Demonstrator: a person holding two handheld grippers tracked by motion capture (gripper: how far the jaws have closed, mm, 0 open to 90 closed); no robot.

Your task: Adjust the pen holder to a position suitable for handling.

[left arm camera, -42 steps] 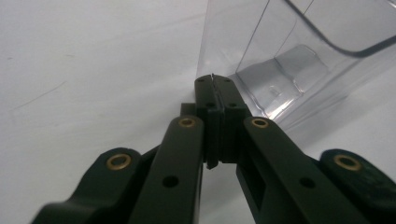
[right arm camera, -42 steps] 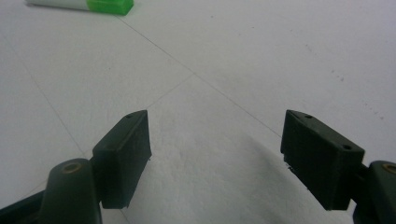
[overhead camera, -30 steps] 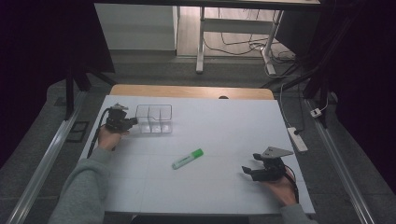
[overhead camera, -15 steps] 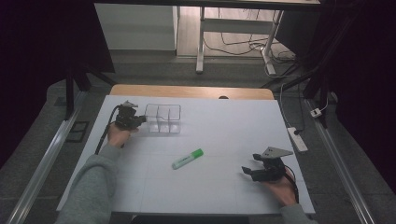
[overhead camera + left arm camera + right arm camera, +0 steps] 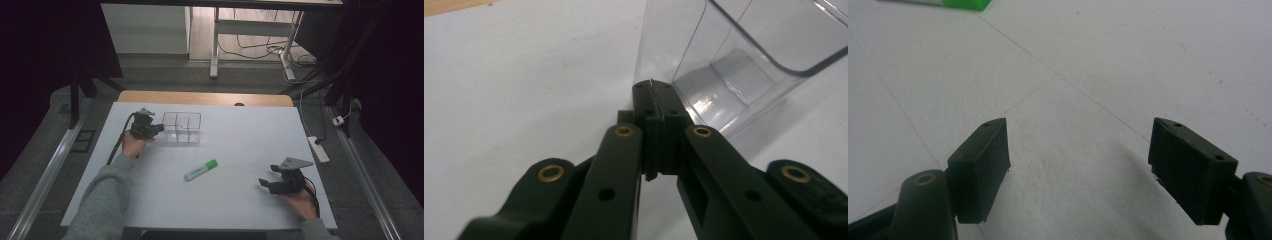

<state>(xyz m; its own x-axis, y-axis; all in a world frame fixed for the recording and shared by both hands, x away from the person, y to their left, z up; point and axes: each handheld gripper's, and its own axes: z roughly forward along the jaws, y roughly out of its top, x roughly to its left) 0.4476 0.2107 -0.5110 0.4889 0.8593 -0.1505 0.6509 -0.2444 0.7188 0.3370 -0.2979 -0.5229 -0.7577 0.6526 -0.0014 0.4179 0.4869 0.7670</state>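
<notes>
A clear plastic divided container (image 5: 182,114) stands at the back left of the white table (image 5: 250,135). My left gripper (image 5: 159,128) is at its left wall. In the left gripper view the jaws of my left gripper (image 5: 652,89) are shut, a thin sliver of the container's (image 5: 744,75) wall edge pinched at the tips. A green-capped highlighter (image 5: 201,170) lies flat mid-table, its green end (image 5: 965,4) at the top of the right gripper view. My right gripper (image 5: 266,184) rests at the front right, and here my right gripper (image 5: 1078,165) is open over bare table.
A wooden strip (image 5: 200,97) borders the table's far edge. A white power strip (image 5: 320,149) lies beside the table's right side. Desk legs and cables stand on the floor beyond. A grey-sleeved forearm (image 5: 107,195) crosses the front left.
My left gripper has moved to the right along the back of the table, and the clear container has shifted right with it. The right gripper and the highlighter have stayed put.
</notes>
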